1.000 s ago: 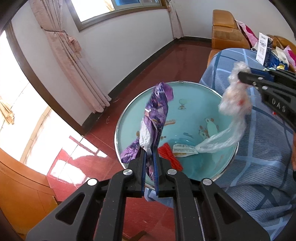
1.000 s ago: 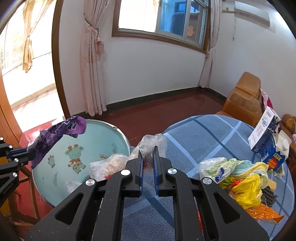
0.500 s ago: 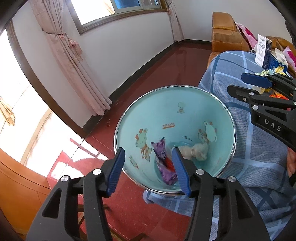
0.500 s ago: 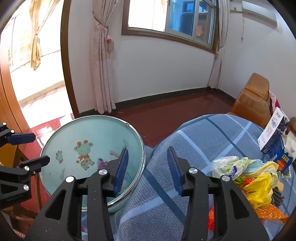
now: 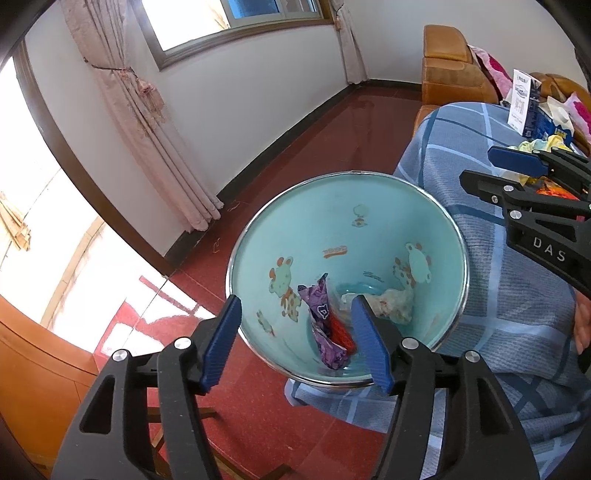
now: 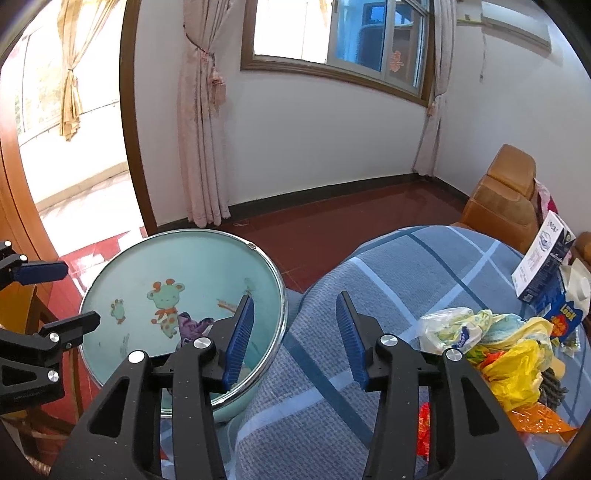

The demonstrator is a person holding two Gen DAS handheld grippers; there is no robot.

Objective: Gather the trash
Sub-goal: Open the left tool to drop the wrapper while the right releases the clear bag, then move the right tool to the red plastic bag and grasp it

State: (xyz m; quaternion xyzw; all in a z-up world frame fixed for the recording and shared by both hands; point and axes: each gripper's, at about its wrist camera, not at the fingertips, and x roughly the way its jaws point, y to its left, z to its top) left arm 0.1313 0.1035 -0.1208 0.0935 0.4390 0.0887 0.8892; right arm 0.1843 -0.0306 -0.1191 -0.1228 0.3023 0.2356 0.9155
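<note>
A round turquoise basin with a shiny metal rim and cartoon animal prints inside serves as the trash bin. It stands over the red tiled floor, right against the edge of a table draped in a blue checked cloth. At the bottom of the basin lie three pieces of trash: a crumpled purple wrapper, a small red scrap touching it, and a clear crumpled plastic bag just beside them.

The left gripper hangs above the near rim of the basin, its blue-padded jaws spread wide with nothing between them. The right gripper is also spread wide and holds nothing; it sits over the line where the basin's rim meets the tablecloth. In the left wrist view it reaches in from the right edge, over the table.

Farther along the table, near its far side, more trash is heaped together: a pale crumpled plastic bag, a yellow plastic bag, an orange wrapper and a red wrapper partly hidden behind the gripper's right finger. Behind the heap stand a white and blue carton tilted to one side, and a blue milk carton just beside it.

Beyond the table sits a tan leather armchair. Pink curtains hang by a wood-framed window in a white wall.
</note>
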